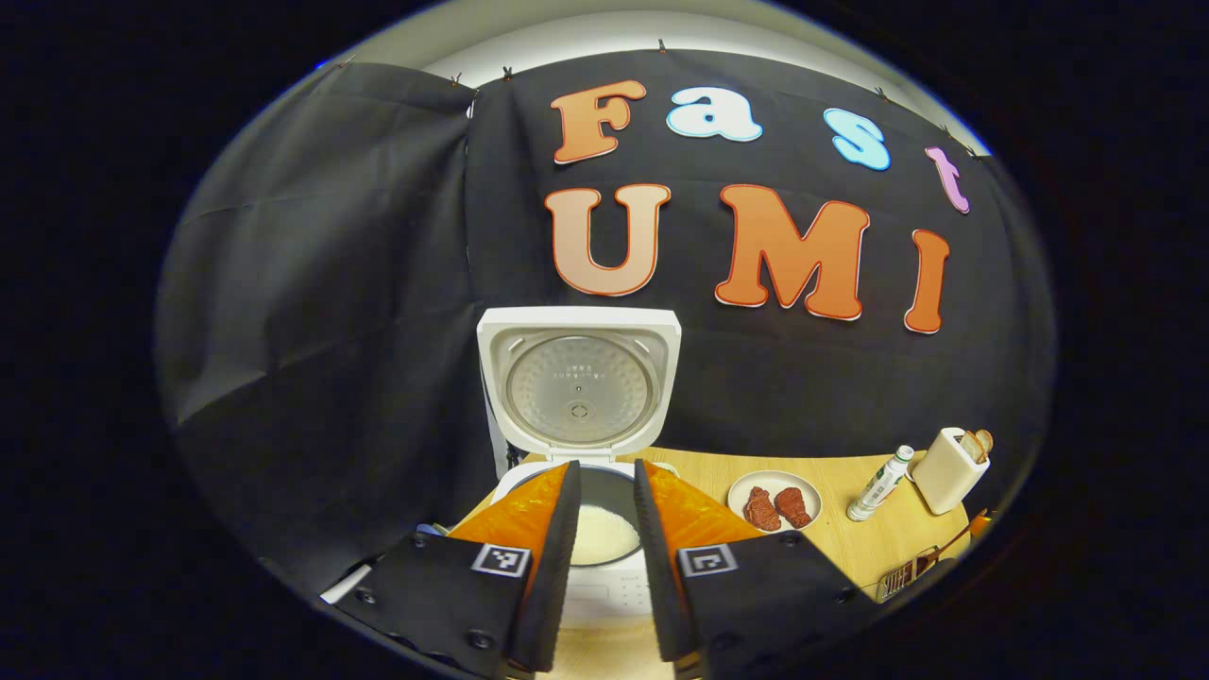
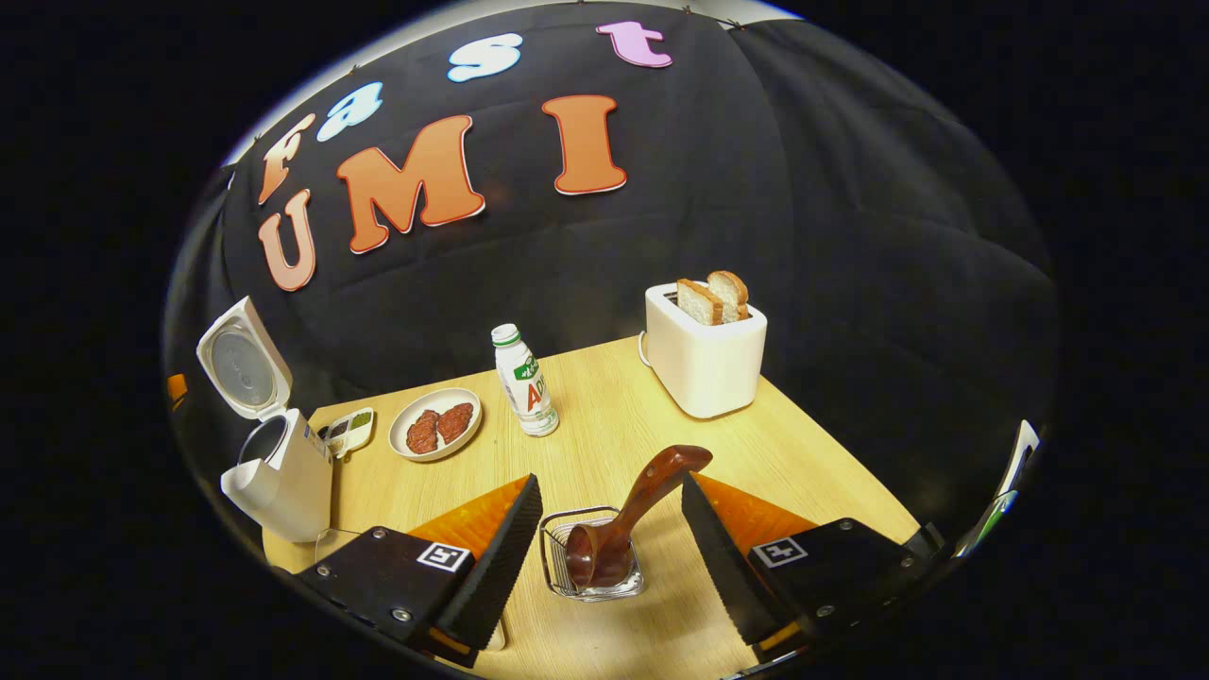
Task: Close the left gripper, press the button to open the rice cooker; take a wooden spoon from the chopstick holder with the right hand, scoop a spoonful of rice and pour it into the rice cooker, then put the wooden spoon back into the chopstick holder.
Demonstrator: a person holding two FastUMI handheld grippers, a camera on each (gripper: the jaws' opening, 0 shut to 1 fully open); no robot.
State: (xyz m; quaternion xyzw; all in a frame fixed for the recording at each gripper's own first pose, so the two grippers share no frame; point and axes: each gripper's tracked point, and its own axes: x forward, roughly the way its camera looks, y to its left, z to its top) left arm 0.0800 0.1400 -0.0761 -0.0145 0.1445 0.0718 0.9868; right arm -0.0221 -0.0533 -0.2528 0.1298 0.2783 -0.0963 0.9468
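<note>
Rice cooker (image 1: 578,444) standing at the left end of the worktop (image 2: 614,416), lid (image 1: 578,382) raised fully upright, inner plate facing forward. Inner pot open, white rice (image 1: 604,534) visible at its bottom in the left gripper view. In the right gripper view, same cooker (image 2: 279,472) seen from the side, lid tipped back, well apart from the right tool.

Wooden spoon (image 2: 628,515) resting in the chopstick holder (image 2: 590,567), a small wire basket near the front edge of the worktop; bowl end down inside the basket, handle leaning up and to the right. Not gripped by anything.

Left tool (image 1: 604,510) hovering directly in front of the open cooker, fingers parted by a narrow gap, nothing between them, pot and rice showing through the gap. Right tool (image 2: 609,538) spread wide, one finger on each side of the holder and spoon, touching neither.

Further along the worktop: plate (image 2: 436,425) with two reddish-brown pieces of food, just right of a small divided dish (image 2: 348,430) beside the cooker. White bottle (image 2: 525,382) with green cap upright next to the plate. White toaster (image 2: 704,354) toward the back right, two bread slices (image 2: 713,297) standing in its slots.
</note>
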